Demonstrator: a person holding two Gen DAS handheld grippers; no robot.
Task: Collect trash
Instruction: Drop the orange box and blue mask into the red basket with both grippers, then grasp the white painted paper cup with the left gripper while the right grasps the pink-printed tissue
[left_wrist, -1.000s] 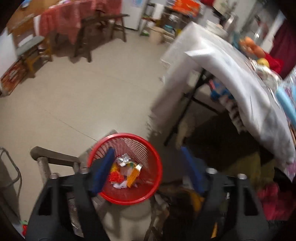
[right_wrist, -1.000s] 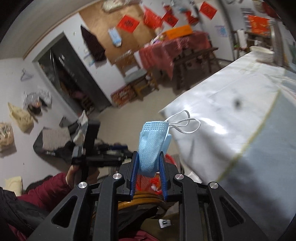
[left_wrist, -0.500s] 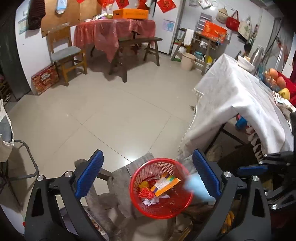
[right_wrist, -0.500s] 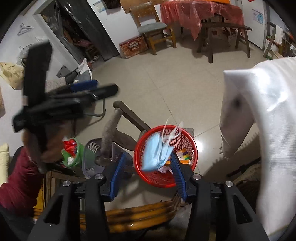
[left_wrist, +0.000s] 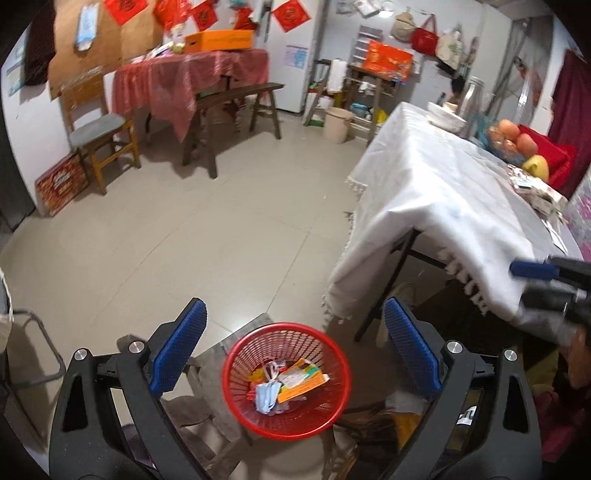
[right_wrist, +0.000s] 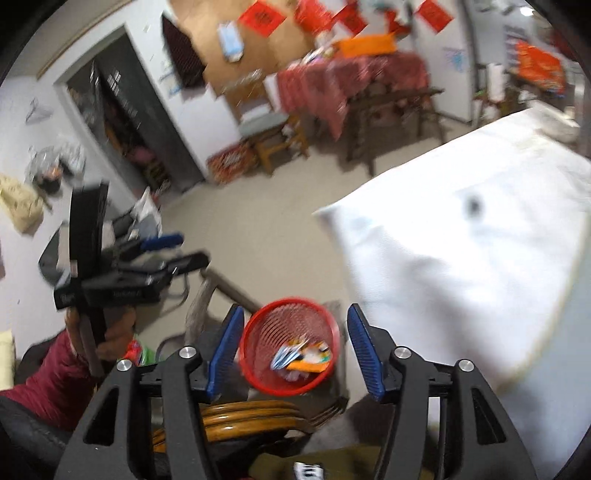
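Note:
A red mesh basket stands on a wooden stool below both grippers; it also shows in the right wrist view. A blue face mask lies inside it beside an orange wrapper and other scraps; the mask also shows in the right wrist view. My left gripper is open and empty above the basket. My right gripper is open and empty above the basket too. The right gripper shows at the far right of the left wrist view.
A table with a white cloth stands right of the basket, with fruit and papers at its far end. A red-clothed table, a bench and a chair stand across the tiled floor.
My right gripper opened and let go of the blue face mask, which dropped into the red basket. Both grippers then lifted away from the basket.

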